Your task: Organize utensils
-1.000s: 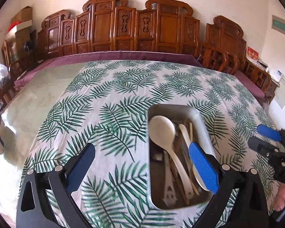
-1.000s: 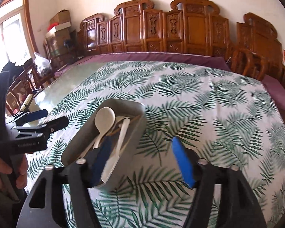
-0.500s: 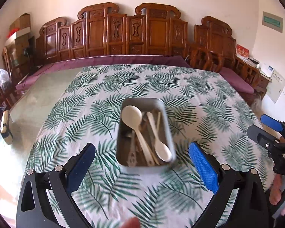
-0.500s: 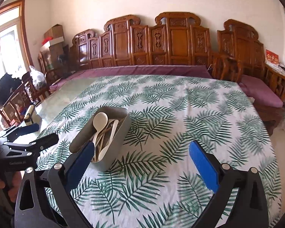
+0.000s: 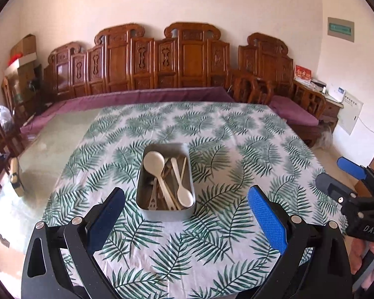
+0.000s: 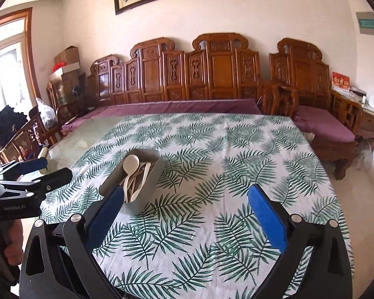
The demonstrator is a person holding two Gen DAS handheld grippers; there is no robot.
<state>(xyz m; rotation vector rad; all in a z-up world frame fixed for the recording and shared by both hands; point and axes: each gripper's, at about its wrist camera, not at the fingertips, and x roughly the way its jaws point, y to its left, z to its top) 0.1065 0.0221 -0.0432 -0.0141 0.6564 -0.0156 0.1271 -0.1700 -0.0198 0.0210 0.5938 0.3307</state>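
A grey metal tray (image 5: 162, 214) stands on the leaf-print tablecloth (image 5: 212, 129). In it lie a large white spoon (image 5: 154, 160), a smaller white spoon (image 5: 185, 196) and several darker utensils. My left gripper (image 5: 186, 190) hangs open over the cloth, short of the tray and holding nothing. In the right wrist view the tray (image 6: 149, 186) sits just beyond the left finger of my right gripper (image 6: 186, 188), which is wide open and bare. Each gripper also shows in the other's view: the right gripper (image 5: 331, 172) at the right edge, the left gripper (image 6: 56, 168) at the left edge.
A carved wooden bench (image 5: 187, 57) with a purple cushion runs behind the table. Wooden chairs (image 6: 25, 137) stand at the left. The bare glass tabletop (image 5: 49, 144) shows left of the cloth, with a small box (image 5: 13, 177) on its edge. A person's hand (image 5: 361, 256) grips the right tool.
Both grippers have drawn back and up from the tray, which now looks smaller and farther off. The right gripper's jaws spread wider, and its left finger left the tray.
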